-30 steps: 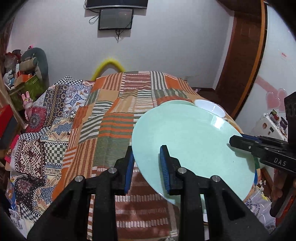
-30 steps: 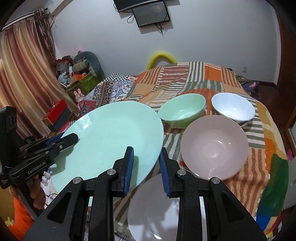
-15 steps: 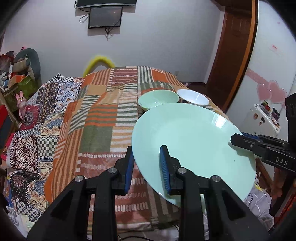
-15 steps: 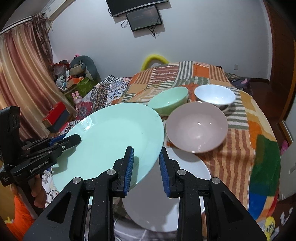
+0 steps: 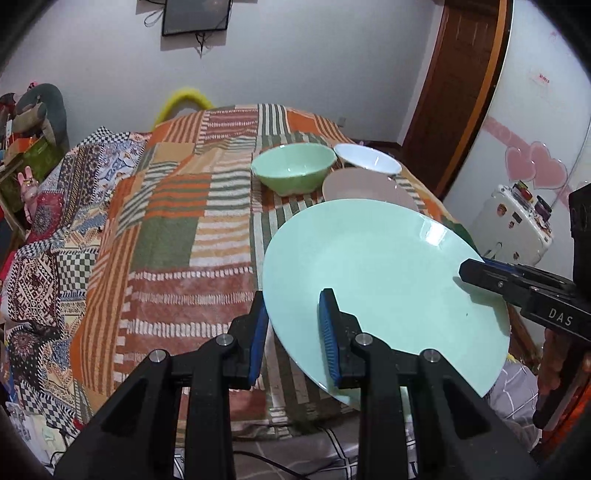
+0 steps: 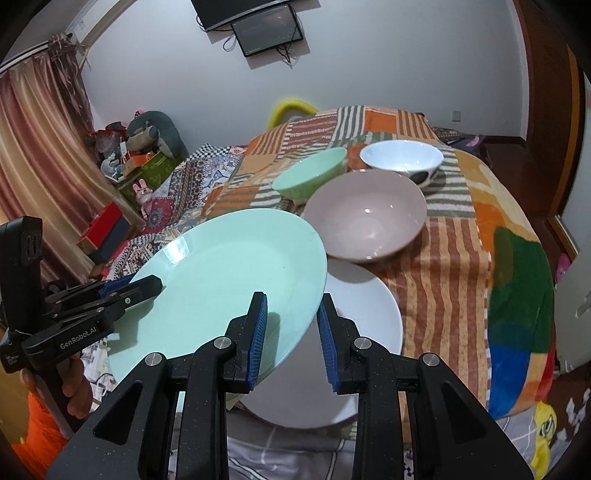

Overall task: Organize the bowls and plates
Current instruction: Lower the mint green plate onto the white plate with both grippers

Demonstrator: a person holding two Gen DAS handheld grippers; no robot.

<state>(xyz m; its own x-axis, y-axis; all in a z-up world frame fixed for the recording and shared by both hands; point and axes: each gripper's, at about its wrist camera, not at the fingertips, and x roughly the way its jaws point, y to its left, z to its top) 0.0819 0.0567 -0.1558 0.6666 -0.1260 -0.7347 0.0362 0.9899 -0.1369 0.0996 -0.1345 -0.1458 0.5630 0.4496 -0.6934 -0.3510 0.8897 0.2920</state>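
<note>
Mint-green plate (image 5: 384,280) held aloft between two grippers above a patchwork-covered table.

The striped patchwork cloth (image 5: 192,236) drapes the table, and a wall-mounted screen (image 6: 264,35) hangs on the grey wall beyond. The left gripper (image 5: 293,332) and the right gripper (image 6: 290,328) each clasp an opposite rim of the plate, blue pads (image 6: 258,328) pressed to its glossy, unmarked surface. Under the plate's right edge a white plate (image 6: 365,314) rests on the cloth. Just beyond the mint-green plate sits a pinkish-beige bowl (image 6: 365,218); farther still, a pale green bowl (image 5: 293,168) and a white bowl (image 6: 402,158) stand side by side.
</note>
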